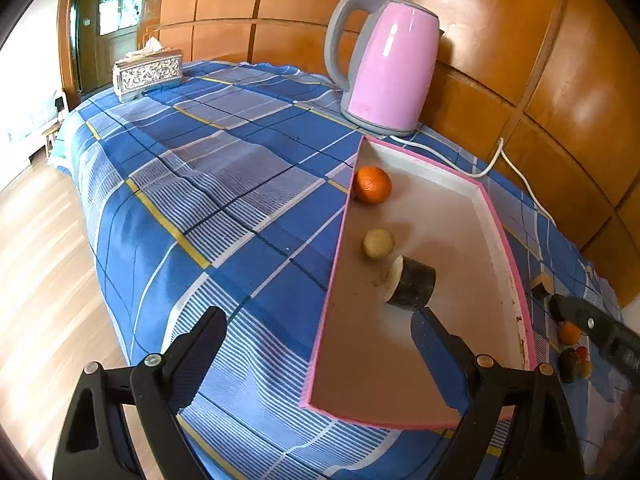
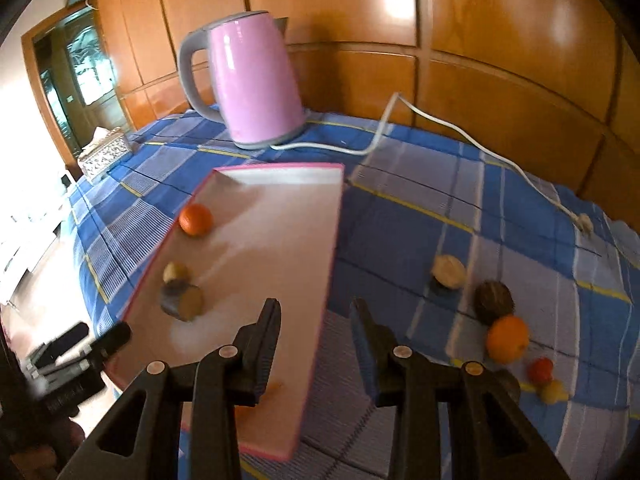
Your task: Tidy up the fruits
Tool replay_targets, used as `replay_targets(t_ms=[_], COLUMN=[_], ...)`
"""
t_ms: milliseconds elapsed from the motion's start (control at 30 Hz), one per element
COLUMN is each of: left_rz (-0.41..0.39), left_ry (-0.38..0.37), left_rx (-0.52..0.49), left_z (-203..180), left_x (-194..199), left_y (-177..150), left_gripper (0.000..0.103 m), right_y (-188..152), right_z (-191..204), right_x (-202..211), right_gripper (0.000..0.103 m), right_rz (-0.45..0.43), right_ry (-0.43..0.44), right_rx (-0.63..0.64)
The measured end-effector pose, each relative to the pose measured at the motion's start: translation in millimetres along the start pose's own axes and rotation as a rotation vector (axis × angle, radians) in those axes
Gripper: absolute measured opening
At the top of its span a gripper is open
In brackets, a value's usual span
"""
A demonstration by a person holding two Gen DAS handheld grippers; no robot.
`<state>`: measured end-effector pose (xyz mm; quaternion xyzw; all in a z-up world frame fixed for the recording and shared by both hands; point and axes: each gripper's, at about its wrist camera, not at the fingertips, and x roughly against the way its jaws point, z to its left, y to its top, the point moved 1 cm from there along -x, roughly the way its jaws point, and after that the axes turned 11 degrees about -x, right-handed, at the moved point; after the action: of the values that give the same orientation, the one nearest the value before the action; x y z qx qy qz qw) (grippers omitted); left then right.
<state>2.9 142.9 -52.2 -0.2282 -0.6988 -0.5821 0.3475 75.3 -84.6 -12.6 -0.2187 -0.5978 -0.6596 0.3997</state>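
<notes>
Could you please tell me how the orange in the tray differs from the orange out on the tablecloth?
The tray orange lies inside the pink tray, a deeper reddish orange; the tablecloth orange lies outside on the tablecloth, a paler yellowish orange, among other loose fruit. Both are round and ungripped.

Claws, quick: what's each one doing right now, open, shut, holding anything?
Left claw: open, holding nothing.
Right claw: open, holding nothing.
</notes>
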Motion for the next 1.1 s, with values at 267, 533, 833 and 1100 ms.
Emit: replay_targets(t_ms=[267,533,833,1100], left_rz=[-0.002,-0.008,-0.019,-0.018], left_ry=[-0.01,-0.029,-0.073,-0.117], left_rx=[-0.024,-0.056,-0.122,-0.193], left_z=[-9,-21,-42,-68], left_x=[2,4,12,17], left_y=[0,2,6,12], left_gripper=[0.094,0.094,0.094,0.094], right_y=[-27,-55,-92,-101], right_z=[-46,-129,-202,-215], right_x=[29,61,78,80], right_gripper=[0.037,0.037,0.037,0.037], right_rz=[-0.039,-0.076,-0.053,-0.056], right_ry=[-0.092,-0.271,-0.429,-0.449], right_rx=[-0.076,-0.249,-0.451,-0.479])
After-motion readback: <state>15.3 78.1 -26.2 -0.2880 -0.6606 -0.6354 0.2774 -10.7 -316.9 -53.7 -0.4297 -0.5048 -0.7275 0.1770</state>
